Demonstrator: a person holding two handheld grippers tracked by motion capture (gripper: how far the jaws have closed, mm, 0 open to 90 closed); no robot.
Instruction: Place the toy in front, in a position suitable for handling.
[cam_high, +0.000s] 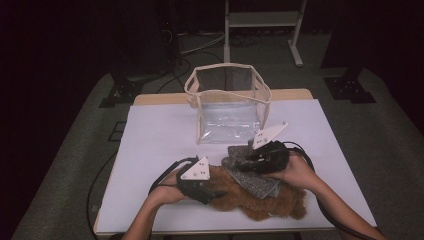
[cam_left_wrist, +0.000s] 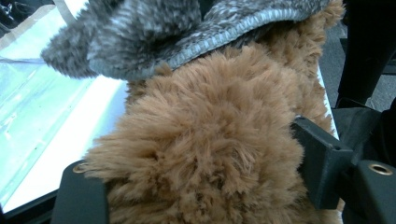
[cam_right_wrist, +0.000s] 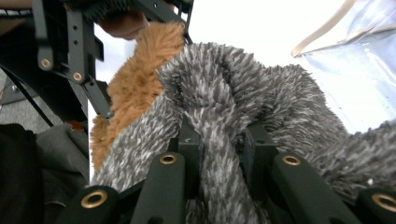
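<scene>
Now right gripper (cam_high: 256, 159) jaws pinch the grey fuzzy sock (cam_high: 248, 170), which lies on the brown fuzzy sock (cam_high: 260, 200) clamped by left gripper (cam_high: 214, 195); clear bag (cam_high: 227, 102) sits far, behind both.

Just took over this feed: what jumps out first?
Two fuzzy fabrics at the table's near edge: the left gripper clamps the brown fleece, the right gripper pinches a fold of the grey knit lying over it. Behind them stands an open clear bag.
</scene>
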